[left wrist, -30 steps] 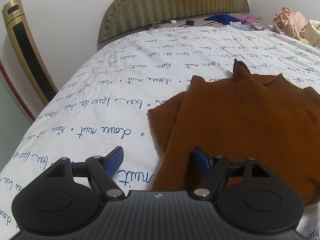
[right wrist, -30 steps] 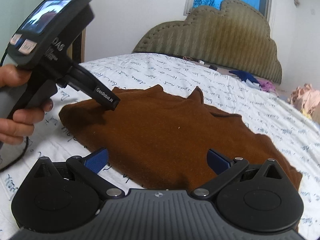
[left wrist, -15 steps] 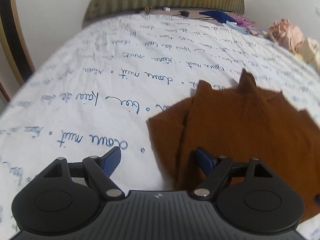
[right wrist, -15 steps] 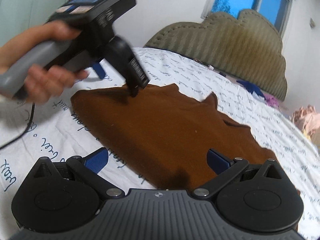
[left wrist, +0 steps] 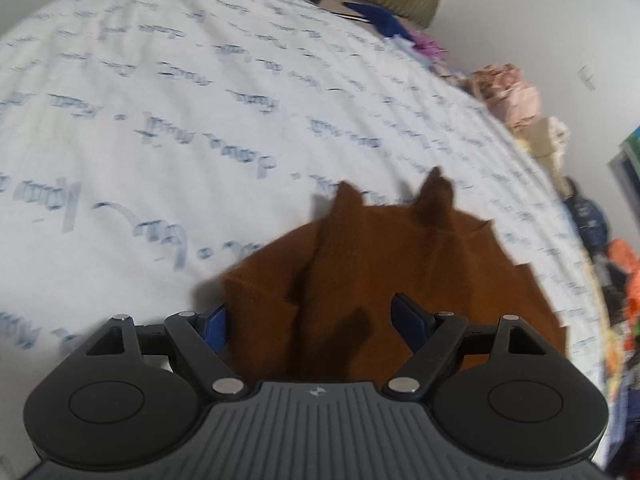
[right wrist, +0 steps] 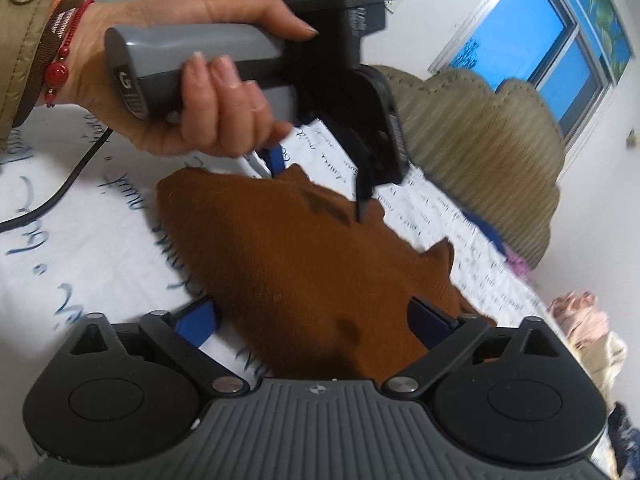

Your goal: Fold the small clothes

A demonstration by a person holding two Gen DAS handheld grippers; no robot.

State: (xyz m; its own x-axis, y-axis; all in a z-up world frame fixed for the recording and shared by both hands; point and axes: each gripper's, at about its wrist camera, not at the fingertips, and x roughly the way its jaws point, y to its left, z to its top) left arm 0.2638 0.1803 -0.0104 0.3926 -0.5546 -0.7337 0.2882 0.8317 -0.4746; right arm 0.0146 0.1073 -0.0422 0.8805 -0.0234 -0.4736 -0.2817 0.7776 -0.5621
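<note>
With the brown knit garment (left wrist: 400, 280) lying flat on the bed (left wrist: 160, 120), its near edge is best pinched cleanly by the spread left claw (left wrist: 308, 320) and the spread, just-narrowing right claw (right wrist: 312, 320), nothing being gripped yet.

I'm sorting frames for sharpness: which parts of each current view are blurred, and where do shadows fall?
Left wrist view: the script on the bedsheet is streaked by motion blur, the brown garment has soft edges, and a dark finger shadow crosses it near the left gripper. Right wrist view: the headboard and sheet text smear, the hand stays fairly sharp; fisheye bends both.
</note>
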